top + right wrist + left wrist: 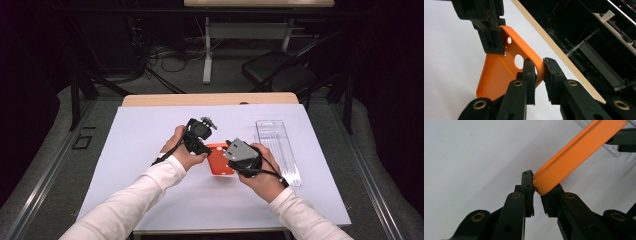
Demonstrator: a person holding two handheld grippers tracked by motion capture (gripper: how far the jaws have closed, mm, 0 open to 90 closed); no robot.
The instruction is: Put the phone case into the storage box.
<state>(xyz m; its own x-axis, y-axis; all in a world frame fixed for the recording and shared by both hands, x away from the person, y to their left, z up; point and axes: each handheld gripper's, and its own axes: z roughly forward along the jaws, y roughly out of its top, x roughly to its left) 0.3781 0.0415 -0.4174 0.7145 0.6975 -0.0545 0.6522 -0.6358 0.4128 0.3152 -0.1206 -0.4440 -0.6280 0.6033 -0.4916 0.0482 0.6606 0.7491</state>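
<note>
**Orange case held off the desk between both tongs**

A flat orange plastic phone case with rounded corners and round holes hangs in the air above the middle of the desk, which is covered by a white sheet. It touches nothing but the two tools. The left tongs are closed down to the thickness of the case and pinch one rounded corner of it; seen along their jaws, the case runs away edge-on towards the other tool. The right tongs are likewise nearly closed, clamped across the case's raised rim beside one of the holes.

Gripping at two separate points on the rim likely keeps the thin shell from swinging or twisting, which a single pinch at a corner would allow. It also leaves the broad inner face open, so the case can be turned or passed from one hand to the other.

A clear plastic blister tray, long and narrow, lies flat near the right edge of the desk, close to the right hand. Its position suggests it is the packaging that goes with the case.
</note>
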